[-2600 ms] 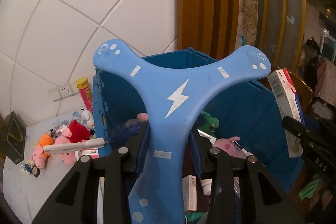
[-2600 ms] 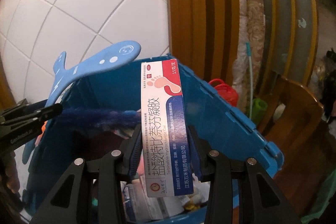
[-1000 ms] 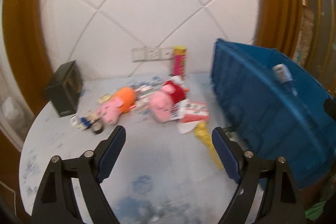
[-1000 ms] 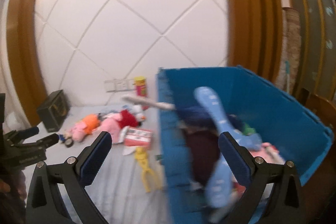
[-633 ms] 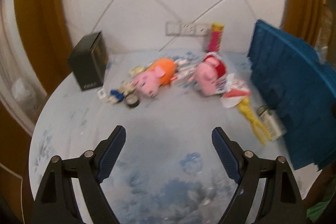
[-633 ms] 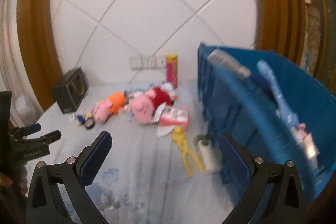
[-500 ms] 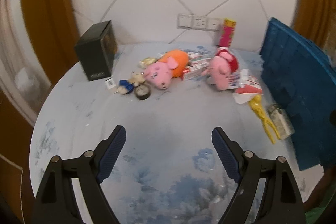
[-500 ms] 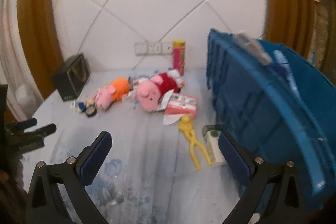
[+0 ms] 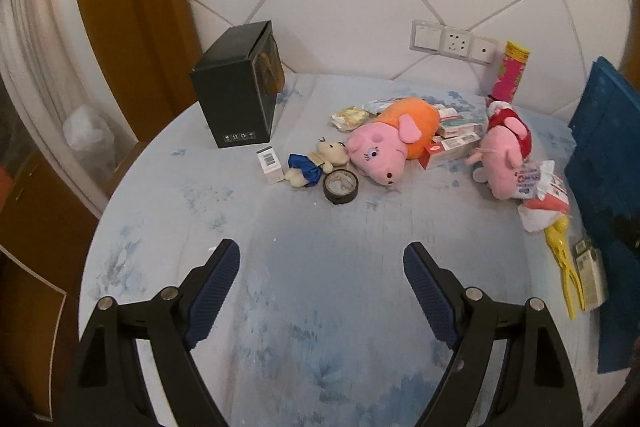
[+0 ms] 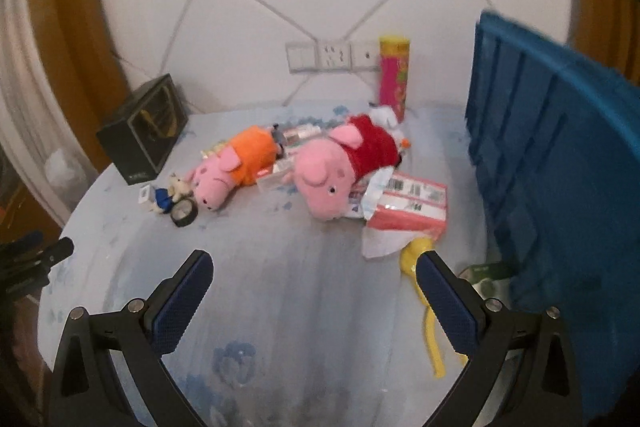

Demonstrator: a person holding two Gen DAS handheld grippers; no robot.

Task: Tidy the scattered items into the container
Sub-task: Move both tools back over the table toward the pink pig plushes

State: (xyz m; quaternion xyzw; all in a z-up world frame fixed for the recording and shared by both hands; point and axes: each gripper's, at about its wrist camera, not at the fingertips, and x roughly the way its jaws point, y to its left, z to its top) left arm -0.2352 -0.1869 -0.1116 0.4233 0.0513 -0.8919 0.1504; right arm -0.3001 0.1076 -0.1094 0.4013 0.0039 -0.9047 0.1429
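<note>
Both held wide and empty: left gripper (image 9: 321, 259), right gripper (image 10: 314, 273). Ahead of the left, tape roll (image 9: 340, 187); beyond the right, red-dressed pig plush (image 10: 340, 167); farther right, blue container (image 10: 560, 163). Risked snagging the tissue pack (image 10: 408, 207) alongside that plush.

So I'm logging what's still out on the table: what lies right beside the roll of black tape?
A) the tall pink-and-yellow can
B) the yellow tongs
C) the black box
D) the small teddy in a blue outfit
D: in the left wrist view the small teddy lies right next to the roll of black tape, while the other three sit well apart from it.
</note>
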